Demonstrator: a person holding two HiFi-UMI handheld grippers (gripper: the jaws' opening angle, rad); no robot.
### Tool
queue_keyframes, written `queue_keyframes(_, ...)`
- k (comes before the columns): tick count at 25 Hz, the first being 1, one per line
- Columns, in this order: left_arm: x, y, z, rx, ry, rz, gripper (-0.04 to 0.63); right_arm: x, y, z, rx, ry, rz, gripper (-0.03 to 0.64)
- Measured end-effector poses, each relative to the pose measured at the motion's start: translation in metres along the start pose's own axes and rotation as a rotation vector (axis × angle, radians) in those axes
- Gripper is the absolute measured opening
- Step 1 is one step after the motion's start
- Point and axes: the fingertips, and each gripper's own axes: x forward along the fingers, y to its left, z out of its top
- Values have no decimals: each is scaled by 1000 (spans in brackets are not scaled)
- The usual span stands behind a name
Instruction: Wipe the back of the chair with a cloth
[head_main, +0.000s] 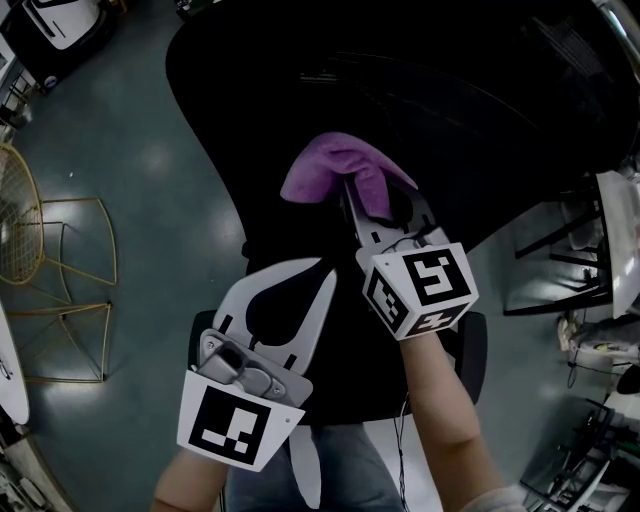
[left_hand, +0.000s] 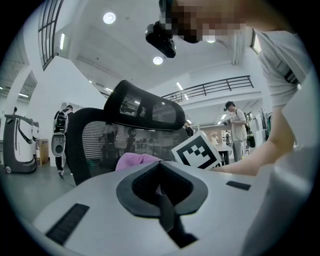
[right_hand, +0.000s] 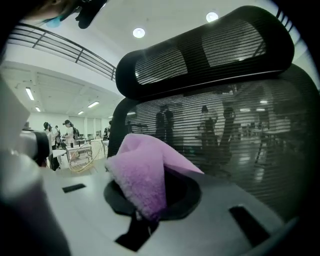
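Cloth (right_hand: 142, 170) pinched in right gripper (right_hand: 147, 207) jaws near chair back (right_hand: 240, 145) — left gripper (left_hand: 162, 192) jaws closed.

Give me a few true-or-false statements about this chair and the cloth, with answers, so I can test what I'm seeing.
1. The right gripper is clamped on a purple cloth. True.
2. The left gripper holds a second cloth. False: its fingers are together with nothing between them.
3. The chair has a black mesh back with a headrest on top. True.
4. The cloth lies on the floor. False: the right gripper holds it up in front of the chair's back.
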Motion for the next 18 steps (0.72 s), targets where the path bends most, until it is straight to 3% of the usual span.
queue_keyframes(18,37,-37,2,8,1,-52,13,-32,-48,-6,42,-21,-46,46)
